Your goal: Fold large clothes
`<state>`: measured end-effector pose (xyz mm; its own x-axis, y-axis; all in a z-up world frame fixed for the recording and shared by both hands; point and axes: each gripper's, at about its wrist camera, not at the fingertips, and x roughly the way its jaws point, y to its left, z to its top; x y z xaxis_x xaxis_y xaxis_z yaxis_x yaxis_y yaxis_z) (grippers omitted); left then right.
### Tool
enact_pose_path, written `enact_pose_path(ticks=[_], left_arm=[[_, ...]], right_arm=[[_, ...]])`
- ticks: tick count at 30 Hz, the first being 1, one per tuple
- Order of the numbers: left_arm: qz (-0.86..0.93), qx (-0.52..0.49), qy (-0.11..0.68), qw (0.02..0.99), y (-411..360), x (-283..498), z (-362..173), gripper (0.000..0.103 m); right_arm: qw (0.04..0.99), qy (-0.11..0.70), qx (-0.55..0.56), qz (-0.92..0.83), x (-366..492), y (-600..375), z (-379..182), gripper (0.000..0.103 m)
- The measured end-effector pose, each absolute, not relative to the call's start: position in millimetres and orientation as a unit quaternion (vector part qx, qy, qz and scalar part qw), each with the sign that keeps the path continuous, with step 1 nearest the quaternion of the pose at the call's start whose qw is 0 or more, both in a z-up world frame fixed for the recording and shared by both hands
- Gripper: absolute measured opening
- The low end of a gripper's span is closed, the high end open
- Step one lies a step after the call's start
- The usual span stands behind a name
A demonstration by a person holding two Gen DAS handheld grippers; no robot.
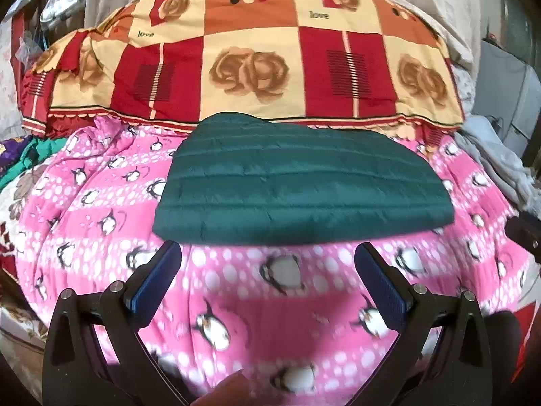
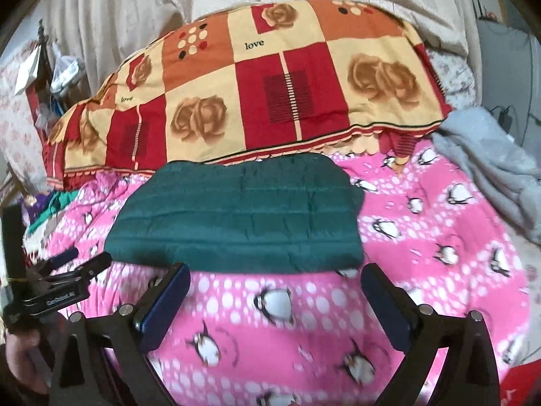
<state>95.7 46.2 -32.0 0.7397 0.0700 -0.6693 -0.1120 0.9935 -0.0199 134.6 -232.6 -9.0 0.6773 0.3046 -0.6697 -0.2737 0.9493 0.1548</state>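
Observation:
A dark green quilted garment [image 1: 297,182] lies folded into a flat rectangle on the pink penguin-print bedspread [image 1: 236,304]; the right wrist view shows the same garment [image 2: 236,216] on that bedspread [image 2: 422,237]. My left gripper [image 1: 267,253] hangs open just short of the garment's near edge, nothing between its blue pads. My right gripper [image 2: 275,275] is open too, its pads wide apart and empty, also just before the near edge. In the right wrist view the left gripper [image 2: 72,262] appears at the far left, held in a hand.
A red, orange and cream rose-patterned quilt [image 1: 250,61] lies bunched behind the garment. Grey clothing [image 2: 490,169] is piled at the right edge of the bed. Green and purple cloth [image 1: 20,155] sits at the left. A pale curtain [image 2: 169,17] hangs behind.

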Motion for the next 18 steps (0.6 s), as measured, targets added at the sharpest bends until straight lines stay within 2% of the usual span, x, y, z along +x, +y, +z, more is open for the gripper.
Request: enact_pose_path(ticks=[6,8,11,14,18], left_arm=[[0.022,-0.057,0.38,0.923,74.0,106.5,-51.7,0.103],[0.021,-0.079,0.383,0.92,97.5,116.6,-56.8,0.103],[0.016,-0.094,0.407,0.909,141.0,148.4,-73.7,0.103],[0.018,-0.082,0.425,0.901,172.0,175.4,-91.1,0.102],[-0.018,-0.109,0.425,0.898,198.4,200.7,-112.1,0.103]], right_arm=[[0.906,0.394,0.038,0.151,143.1,-254.0,-26.2,0.1],[0.899,0.415,0.038,0.137,165.1,-267.4,-46.6,0.099],[0.898,0.416,0.057,0.132,206.1,-294.1,-73.2,0.093],[0.895,0.403,0.092,0.169,245.6,-311.2,-94.8,0.093],[0.873,0.427,0.124,0.202,288.6,-310.6,-129.8,0.09]])
